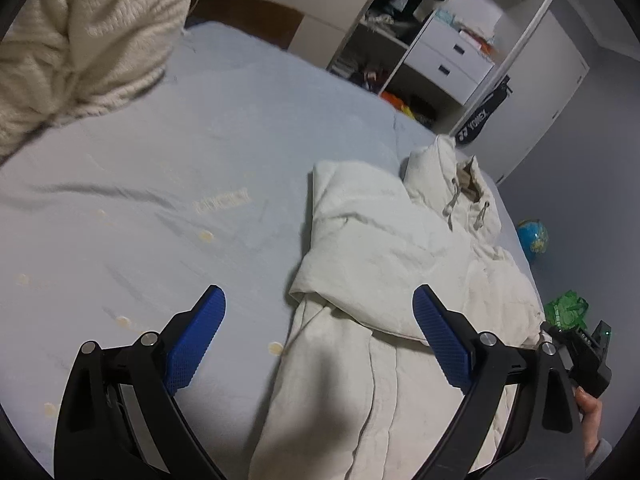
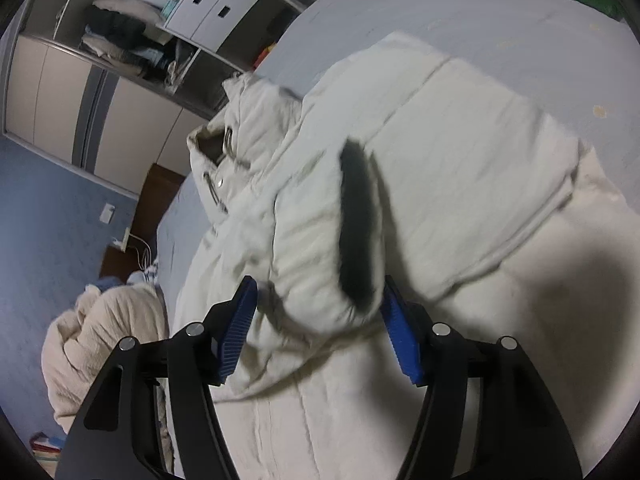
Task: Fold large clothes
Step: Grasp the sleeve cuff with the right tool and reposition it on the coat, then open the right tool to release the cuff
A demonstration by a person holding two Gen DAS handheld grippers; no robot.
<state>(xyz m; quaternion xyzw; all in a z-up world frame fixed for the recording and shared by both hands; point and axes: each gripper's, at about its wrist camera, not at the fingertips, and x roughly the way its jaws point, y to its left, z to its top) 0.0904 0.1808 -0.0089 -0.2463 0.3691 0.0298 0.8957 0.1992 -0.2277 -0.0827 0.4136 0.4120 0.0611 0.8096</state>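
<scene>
A cream padded jacket lies flat on the light blue bed sheet, its hood towards the far side and one sleeve folded across the body. My left gripper hovers open over the jacket's lower left edge, with nothing between its blue pads. In the right wrist view the jacket fills the frame. The end of a sleeve, with its dark cuff opening, sits loosely between the spread fingers of my right gripper, which is open. A hand holding the other gripper's handle shows at the right edge.
A fluffy cream blanket is heaped at the far left of the bed. An open wardrobe with white drawers stands beyond the bed. A blue globe and a green toy sit on the floor past the bed's right edge.
</scene>
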